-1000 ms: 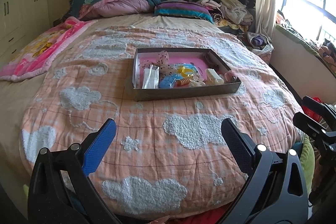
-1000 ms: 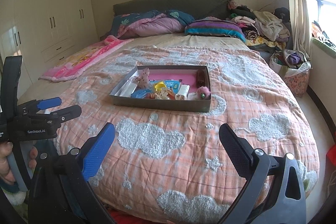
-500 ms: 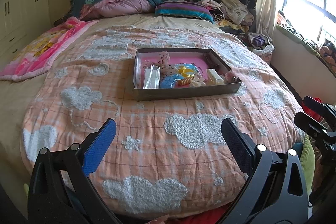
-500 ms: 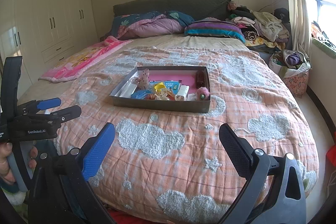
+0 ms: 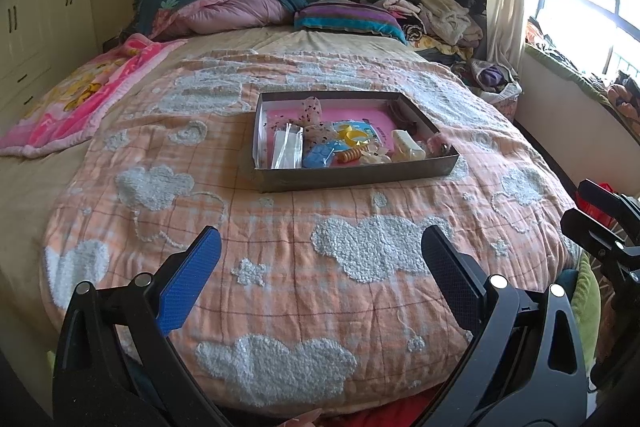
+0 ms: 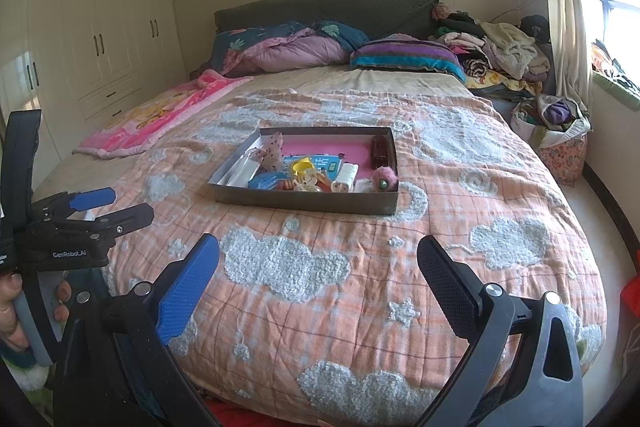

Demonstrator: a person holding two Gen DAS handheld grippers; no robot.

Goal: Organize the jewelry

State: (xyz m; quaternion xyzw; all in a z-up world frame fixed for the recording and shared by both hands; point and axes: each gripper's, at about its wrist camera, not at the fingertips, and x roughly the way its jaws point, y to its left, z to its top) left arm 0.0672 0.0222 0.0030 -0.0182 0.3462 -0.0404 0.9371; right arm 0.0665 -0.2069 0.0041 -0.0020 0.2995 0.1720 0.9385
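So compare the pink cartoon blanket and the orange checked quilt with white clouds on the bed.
The pink cartoon blanket is bright pink with yellow figures; the orange checked quilt with white clouds is pale orange with fluffy raised clouds. The blanket covers only a strip at the bed's left edge; the quilt spreads across most of the bed. The quilt bears the grey tray; the blanket bears nothing. Both lie flat on the bed.

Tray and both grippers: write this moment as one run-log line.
left gripper: open, empty | right gripper: open, empty | tray: on bed, untouched
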